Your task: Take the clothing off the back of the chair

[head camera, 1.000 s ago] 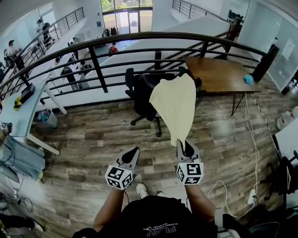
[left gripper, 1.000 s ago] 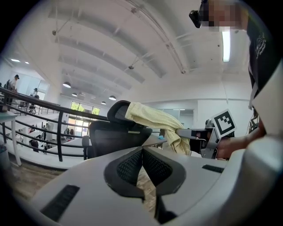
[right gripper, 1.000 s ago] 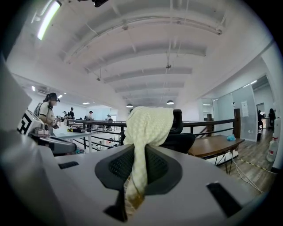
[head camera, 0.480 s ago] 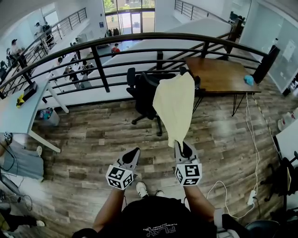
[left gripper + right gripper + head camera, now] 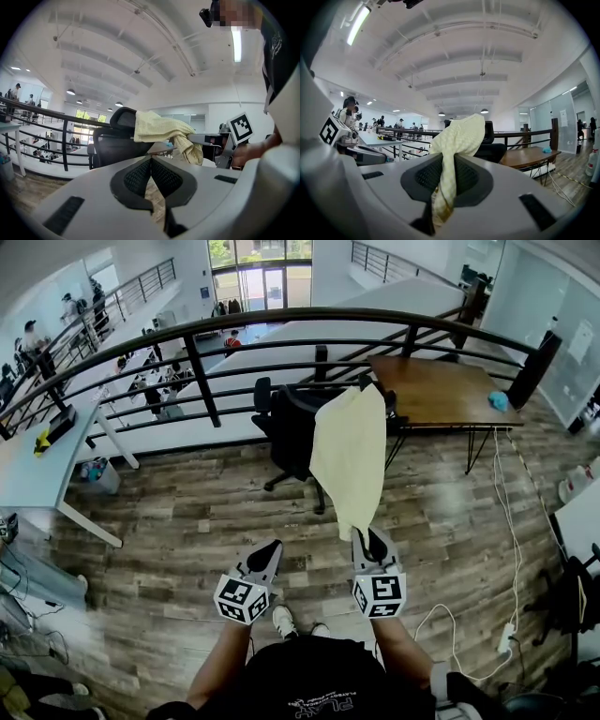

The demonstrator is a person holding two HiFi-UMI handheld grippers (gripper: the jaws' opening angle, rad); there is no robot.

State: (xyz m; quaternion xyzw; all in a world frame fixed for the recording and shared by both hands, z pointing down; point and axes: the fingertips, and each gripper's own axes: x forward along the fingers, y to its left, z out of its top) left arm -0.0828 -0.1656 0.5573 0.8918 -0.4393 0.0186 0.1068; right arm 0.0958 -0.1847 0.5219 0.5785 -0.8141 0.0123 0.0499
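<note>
A pale yellow garment [image 5: 349, 456] stretches from the top of the black office chair [image 5: 289, 427] down to my right gripper [image 5: 367, 538], which is shut on its near end. In the right gripper view the cloth [image 5: 457, 136] runs out from between the pads of that gripper [image 5: 444, 164] toward the chair [image 5: 491, 149]. The far end still lies over the chair's back [image 5: 117, 145]. My left gripper [image 5: 270, 547] hangs beside the right one, shut and empty [image 5: 151, 161]. The garment [image 5: 159, 131] passes to its right.
A wooden desk [image 5: 441, 390] with a small blue thing [image 5: 500, 401] stands behind the chair on the right. A black railing [image 5: 281, 320] runs along the far side. A white table [image 5: 37, 465] is at the left, and cables [image 5: 511, 521] lie on the floor to the right.
Both grippers have shifted a little together. The garment has drawn into a narrower, straighter band between the chair's top and the right gripper, which keeps hold of it.
</note>
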